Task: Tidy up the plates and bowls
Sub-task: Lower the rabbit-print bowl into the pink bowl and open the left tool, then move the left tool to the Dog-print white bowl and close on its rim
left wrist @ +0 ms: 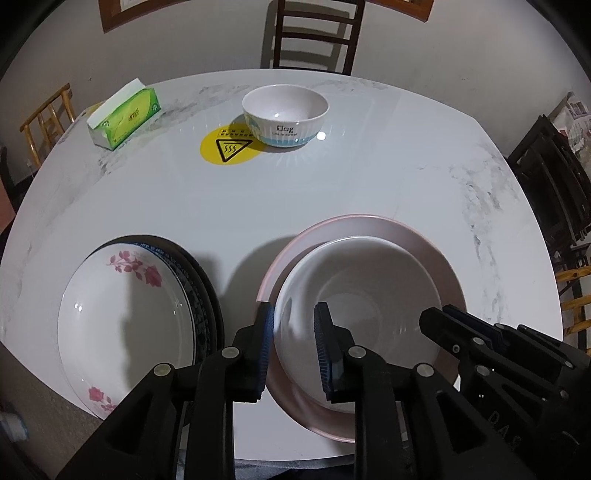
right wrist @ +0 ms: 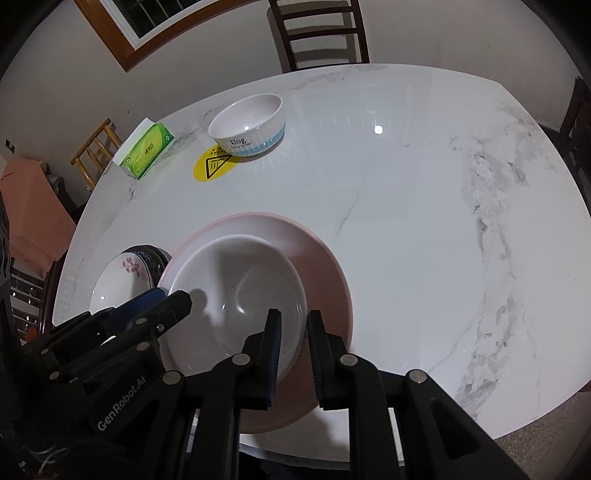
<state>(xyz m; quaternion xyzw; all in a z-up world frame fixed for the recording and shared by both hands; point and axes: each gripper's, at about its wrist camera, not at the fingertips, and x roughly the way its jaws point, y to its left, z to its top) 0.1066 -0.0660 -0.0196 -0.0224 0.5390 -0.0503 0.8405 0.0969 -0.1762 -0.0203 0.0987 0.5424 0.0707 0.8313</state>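
Sitting at the far left of the marble bench (left wrist: 332, 192): a green tissue box (left wrist: 123, 114), well apart from the dishes. Nearer, on the left: a floral plate (left wrist: 122, 317) stacked on top of dark-patterned plates (left wrist: 201, 291), close to the bench's near edge. Further back, toward the middle: a yellow heat-warning sticker (left wrist: 229, 147), with a ribbed white-and-blue bowl (left wrist: 285, 114) touching its right edge, standing upright. Straddling the left rim of the plain white bowl (left wrist: 362, 295): left hand-held gripper (left wrist: 294, 343), jaws narrow, one finger outside the rim, the other inside; cannot tell if the pads actually press the wall. Resting under that bowl: a pink plate (left wrist: 424, 243), bowl set toward its near-left part. Straddling the bowl's right rim in the right wrist view: right hand-held gripper (right wrist: 294, 350), jaws likewise narrow, one finger inside the bowl, one over the pink plate; contact unclear. Standing behind the bench: a dark wooden chair (left wrist: 314, 33).
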